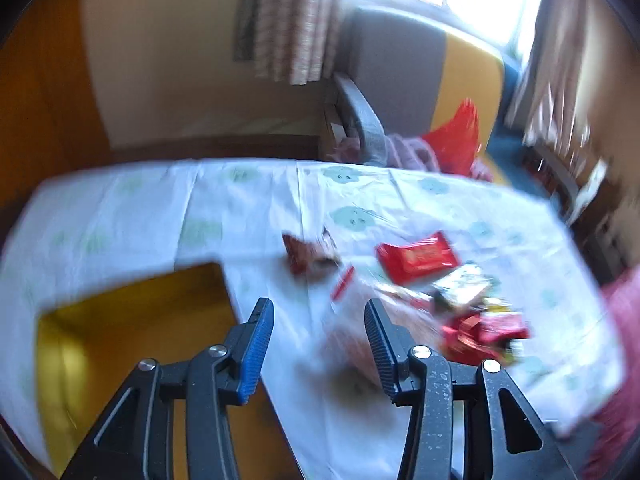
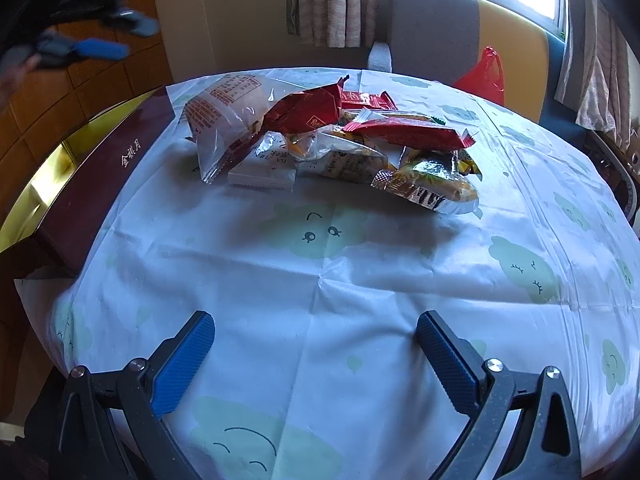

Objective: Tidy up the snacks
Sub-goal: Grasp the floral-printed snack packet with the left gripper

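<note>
- Two grippers are free: the left gripper [image 1: 320, 320], blurred above the table's left side, has its jaws partly apart with nothing between; the right gripper [image 2: 316, 344] hovers wide apart over bare cloth.
- Snacks lie in a heap of crinkly foil and clear plastic snack packets [image 2: 332, 140] mid-table on the white cloud-print tablecloth [image 2: 320, 280].
- Just beside it on the left sits a dark maroon rectangular box with a gold lining [image 2: 96, 184], probably their destination.
- Judged step: sorting barely begun; next, pinch one packet's edge.
- Gold Chinese characters mark the box; packet print is unreadable.
</note>
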Demonstrator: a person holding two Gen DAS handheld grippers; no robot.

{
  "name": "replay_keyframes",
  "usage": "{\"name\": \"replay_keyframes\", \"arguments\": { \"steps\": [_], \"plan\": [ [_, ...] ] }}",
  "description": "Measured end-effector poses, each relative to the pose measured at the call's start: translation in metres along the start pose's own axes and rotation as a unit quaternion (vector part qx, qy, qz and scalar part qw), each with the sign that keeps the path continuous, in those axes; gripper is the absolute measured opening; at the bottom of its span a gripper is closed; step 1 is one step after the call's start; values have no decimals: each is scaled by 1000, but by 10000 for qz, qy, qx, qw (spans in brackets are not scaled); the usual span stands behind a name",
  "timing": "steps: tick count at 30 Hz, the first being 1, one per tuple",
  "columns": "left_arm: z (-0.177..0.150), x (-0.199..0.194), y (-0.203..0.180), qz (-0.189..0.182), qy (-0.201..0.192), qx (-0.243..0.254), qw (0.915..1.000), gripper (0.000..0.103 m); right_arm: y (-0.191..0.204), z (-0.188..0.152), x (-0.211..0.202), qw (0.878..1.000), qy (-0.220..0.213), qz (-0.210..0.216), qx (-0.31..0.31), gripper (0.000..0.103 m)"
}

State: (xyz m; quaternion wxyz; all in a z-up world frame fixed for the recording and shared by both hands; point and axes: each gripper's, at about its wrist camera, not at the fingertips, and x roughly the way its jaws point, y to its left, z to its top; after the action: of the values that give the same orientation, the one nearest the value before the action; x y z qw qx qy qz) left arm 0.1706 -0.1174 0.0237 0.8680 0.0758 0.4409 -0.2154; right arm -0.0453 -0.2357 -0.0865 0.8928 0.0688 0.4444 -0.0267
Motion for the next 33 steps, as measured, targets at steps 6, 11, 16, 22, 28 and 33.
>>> {"name": "replay_keyframes", "arguments": {
  "steps": [6, 11, 16, 22, 28, 33],
  "plan": [
    [32, 76, -31, 232, 439, 1776, 9829, 49, -1, 0, -1, 9997, 79, 149, -173, 103],
    [32, 122, -38, 264, 887, 2702, 9583, 51, -2, 1, -1, 9994, 75, 216, -257, 103],
    [46, 145, -29, 124, 982, 2694, 9579, 50, -4, 2, 1, 9992, 35, 267, -304, 103],
    [48, 168, -17, -258, 1399, 2202, 9650, 34, -6, 3, 2, 9991, -4, 288, -309, 103],
    [33, 149, -20, -329, 1227, 1628, 9784, 23, -6, 3, 2, 9992, -19, 261, -294, 103],
    [24, 104, -17, -255, 774, 1184, 9896, 23, -4, 0, 1, 9992, -117, 241, -293, 103]
  ]
}}
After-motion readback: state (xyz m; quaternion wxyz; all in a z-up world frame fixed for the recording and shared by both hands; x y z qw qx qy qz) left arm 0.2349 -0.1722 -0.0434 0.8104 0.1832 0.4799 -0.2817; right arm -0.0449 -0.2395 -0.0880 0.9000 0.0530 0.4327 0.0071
